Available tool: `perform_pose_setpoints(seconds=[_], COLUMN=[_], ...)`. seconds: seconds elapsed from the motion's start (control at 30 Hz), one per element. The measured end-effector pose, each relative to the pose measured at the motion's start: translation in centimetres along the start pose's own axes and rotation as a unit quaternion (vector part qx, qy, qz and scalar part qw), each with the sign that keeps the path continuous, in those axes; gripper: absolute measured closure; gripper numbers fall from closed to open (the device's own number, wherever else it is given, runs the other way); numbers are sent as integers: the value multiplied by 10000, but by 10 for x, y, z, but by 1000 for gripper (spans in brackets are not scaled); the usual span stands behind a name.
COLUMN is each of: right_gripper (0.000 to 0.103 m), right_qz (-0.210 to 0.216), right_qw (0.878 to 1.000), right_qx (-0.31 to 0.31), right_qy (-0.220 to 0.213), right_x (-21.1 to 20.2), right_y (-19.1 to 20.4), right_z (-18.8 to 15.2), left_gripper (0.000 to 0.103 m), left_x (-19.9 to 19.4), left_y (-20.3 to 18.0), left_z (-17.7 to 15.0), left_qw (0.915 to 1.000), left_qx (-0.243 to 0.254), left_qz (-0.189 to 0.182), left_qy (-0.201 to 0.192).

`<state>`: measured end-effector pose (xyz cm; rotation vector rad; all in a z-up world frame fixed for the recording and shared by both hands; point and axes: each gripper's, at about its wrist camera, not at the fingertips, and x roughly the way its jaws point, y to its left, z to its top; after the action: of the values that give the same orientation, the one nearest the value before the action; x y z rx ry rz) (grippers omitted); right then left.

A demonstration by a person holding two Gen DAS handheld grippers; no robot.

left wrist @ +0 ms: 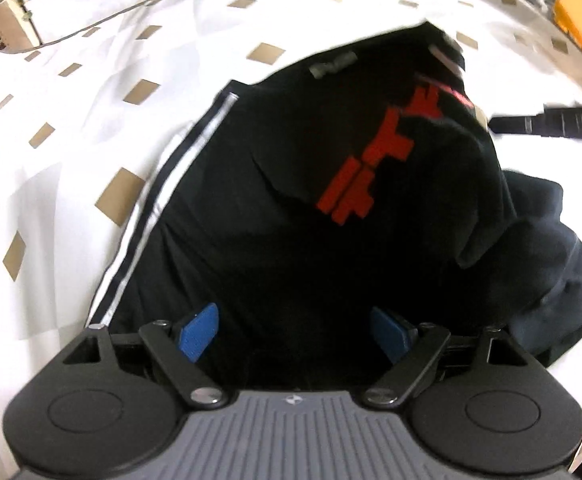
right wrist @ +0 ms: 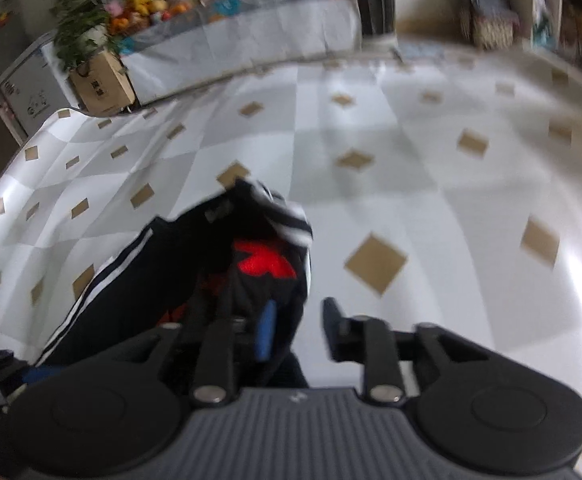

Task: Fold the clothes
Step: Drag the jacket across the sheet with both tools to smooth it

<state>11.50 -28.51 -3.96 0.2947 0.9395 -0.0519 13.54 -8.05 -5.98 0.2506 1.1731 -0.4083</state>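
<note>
Left wrist view showed the left gripper (left wrist: 295,330) gaping over a black garment with red print and white side stripes (left wrist: 291,200) on the white, tan-diamond tablecloth (left wrist: 71,120). The right gripper (right wrist: 297,334) stood parted, cloth bunched against one pad; a cardboard box (right wrist: 103,84) and plants (right wrist: 83,12) stood beyond.

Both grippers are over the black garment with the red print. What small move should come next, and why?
Probably lower the left gripper onto the black garment and close on its near edge. Its jaws stand wide with nothing between them, while the cloth lies bunched on the checked tablecloth. The right gripper has its jaws apart with no clear grip.
</note>
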Motion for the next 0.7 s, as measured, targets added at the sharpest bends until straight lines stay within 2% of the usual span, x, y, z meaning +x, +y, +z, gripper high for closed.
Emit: perform_pose_setpoints(seconds=[0.1,0.23,0.47,0.63,0.7], right_gripper=[60,55,50,48,48], right_qz=[238,392,385,539,561], right_qw=[9987,9959,9941,9899,9901], right_qx=[320,546,431,586,446], right_qy=[305,597,921,1174,1208], right_x=[2,3,9,20,22], right_y=[-14,-29,-40,-39,-35], right_z=[-2,-6,-20,-28,-32], left_gripper=[20,20,19,18,14], left_x=[5,18,27,38,42], left_y=[7,-11,-36,-37,-34], left_z=[-2,-4,-10,-7,-6], left_qw=[9998,9998,9978,9979,9983], left_qx=[-127,108,628,630,567], left_qz=[-116,5,41,28,31], left_qy=[57,156,203,131,151])
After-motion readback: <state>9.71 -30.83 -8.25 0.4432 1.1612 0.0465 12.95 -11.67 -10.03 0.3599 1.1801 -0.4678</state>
